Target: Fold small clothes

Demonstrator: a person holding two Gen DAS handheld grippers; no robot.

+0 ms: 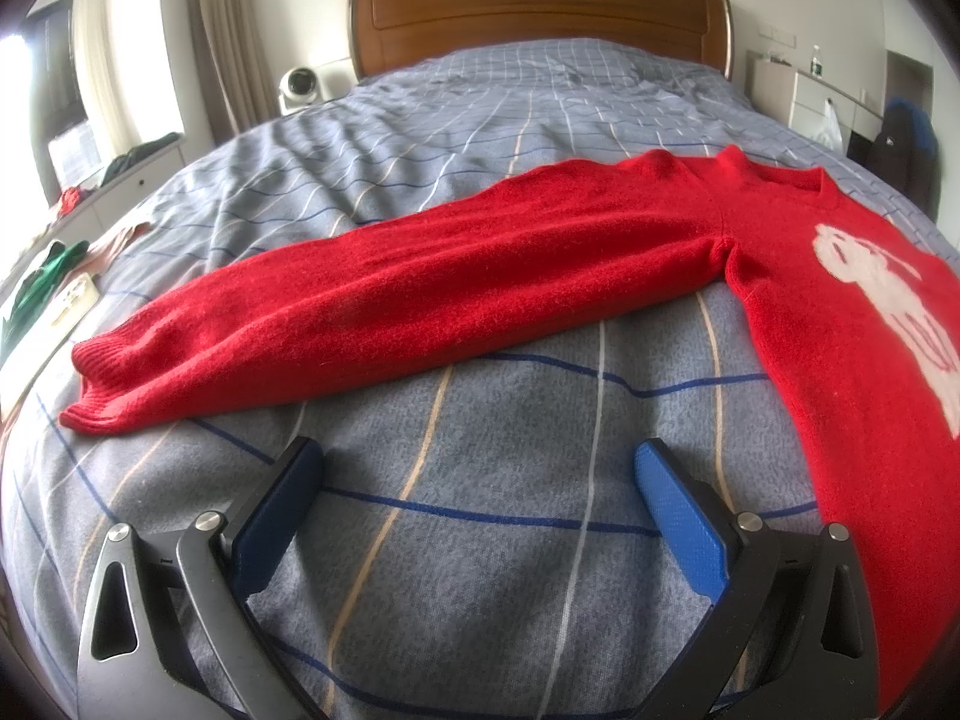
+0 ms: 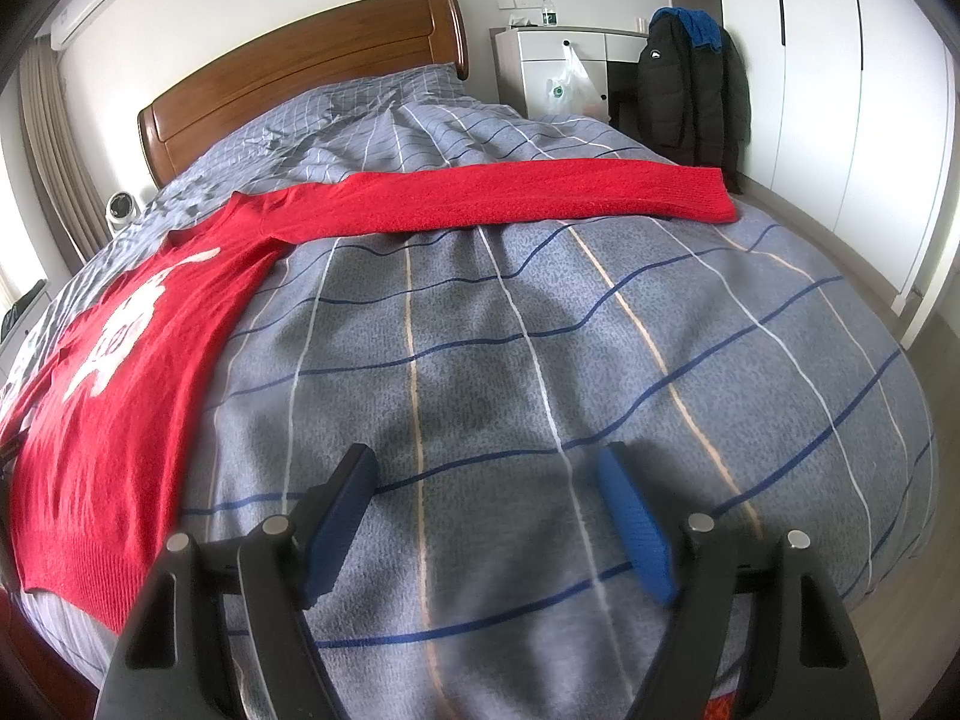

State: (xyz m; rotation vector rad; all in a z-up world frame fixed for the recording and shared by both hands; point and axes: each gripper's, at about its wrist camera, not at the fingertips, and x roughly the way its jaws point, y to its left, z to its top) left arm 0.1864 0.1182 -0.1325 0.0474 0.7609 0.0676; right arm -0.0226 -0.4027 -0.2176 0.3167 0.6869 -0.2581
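A red knit sweater (image 1: 456, 276) with a white design lies flat and face up on the bed, both sleeves spread out sideways. In the left wrist view its one sleeve runs left, cuff near the bed's left edge. My left gripper (image 1: 477, 462) is open and empty, just above the cover, a little short of that sleeve. In the right wrist view the sweater (image 2: 138, 360) has its body at the left and its other sleeve stretched right. My right gripper (image 2: 486, 468) is open and empty over the bare cover, well short of the sleeve.
The bed has a grey-blue checked cover (image 1: 480, 540) and a wooden headboard (image 1: 540, 12). Green and pink clothes (image 1: 42, 282) lie at the bed's left edge. A white nightstand (image 2: 558, 60), a black jacket (image 2: 690, 90) and a white wardrobe (image 2: 840, 90) stand at the right.
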